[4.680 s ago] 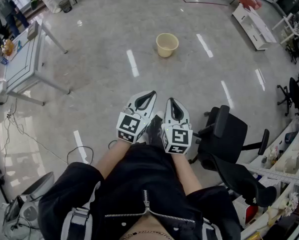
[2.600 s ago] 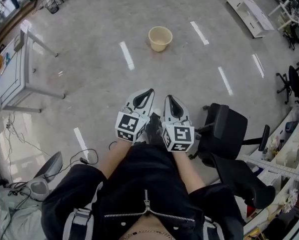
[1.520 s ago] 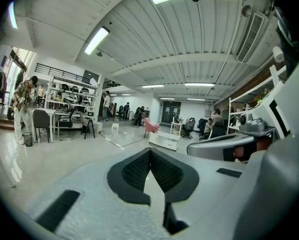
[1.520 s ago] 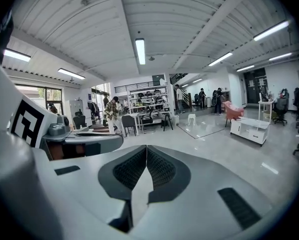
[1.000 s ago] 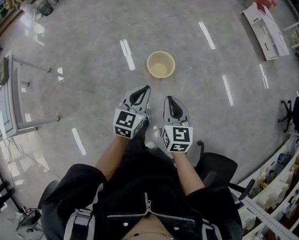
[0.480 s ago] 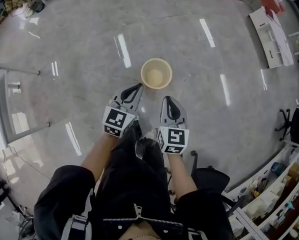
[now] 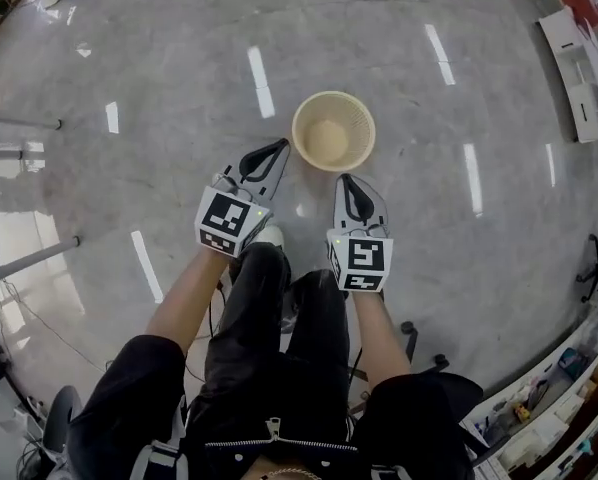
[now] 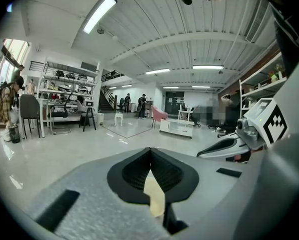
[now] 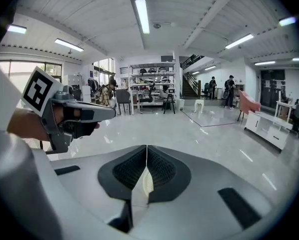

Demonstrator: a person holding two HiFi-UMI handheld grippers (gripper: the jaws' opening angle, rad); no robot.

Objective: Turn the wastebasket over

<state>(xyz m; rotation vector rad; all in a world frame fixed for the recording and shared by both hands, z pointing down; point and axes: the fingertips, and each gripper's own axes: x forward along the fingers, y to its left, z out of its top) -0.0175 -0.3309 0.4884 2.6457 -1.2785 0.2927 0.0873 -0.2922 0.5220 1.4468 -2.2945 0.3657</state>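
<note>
Head view: one wastebasket [image 7: 333, 131] stands upright, mouth up, on the floor [image 7: 159, 78], just ahead of the two tools. The left tool [image 7: 280, 146] points at its left rim and the right tool [image 7: 347, 180] at its near rim. Both tips lie just beside it; whether they touch it is unclear. Each tool's jaws are pressed together with nothing clamped, and each carries one marker cube [image 7: 226, 222]. The basket is round and cream with a latticed wall. The floor is glossy grey, streaked with lamp reflections. Behind the tools are the person's legs in black trousers [image 7: 279, 308]. Far left of the left tool stand two metal worktop legs [image 7: 24, 123]; far right of the right tool is white shelving [image 7: 587, 78].
</note>
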